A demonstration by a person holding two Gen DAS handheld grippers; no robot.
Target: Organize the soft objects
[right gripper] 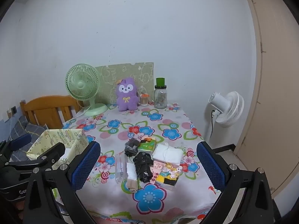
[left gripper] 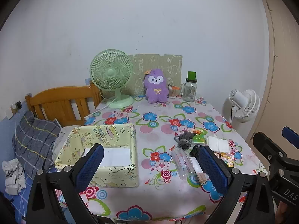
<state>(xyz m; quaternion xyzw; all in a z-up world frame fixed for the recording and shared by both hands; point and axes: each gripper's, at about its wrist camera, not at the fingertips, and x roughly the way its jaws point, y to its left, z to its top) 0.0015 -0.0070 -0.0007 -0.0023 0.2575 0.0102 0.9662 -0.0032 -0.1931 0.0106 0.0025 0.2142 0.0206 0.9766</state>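
Note:
A pale yellow fabric box [left gripper: 104, 149] [right gripper: 56, 143] stands open at the table's front left. A pile of small items lies at the front right: a grey cloth [right gripper: 131, 146], a crumpled black bag [right gripper: 143, 166], a white folded cloth [right gripper: 168, 154], a green tissue pack [right gripper: 147, 145], a cartoon tissue pack [right gripper: 169, 174] and a clear plastic tube [right gripper: 120, 168]. A purple plush toy [left gripper: 156, 86] [right gripper: 127, 95] sits at the back. My left gripper [left gripper: 152, 168] is open and empty above the front edge. My right gripper [right gripper: 148, 166] is open and empty, facing the pile.
The table wears a floral cloth [left gripper: 160, 123]. A green desk fan [left gripper: 112, 76], a glass jar with a green lid [left gripper: 190, 89] and a patterned board [left gripper: 158, 63] stand at the back. A white floor fan [right gripper: 228, 108] is right, a wooden bed headboard [left gripper: 61, 102] left.

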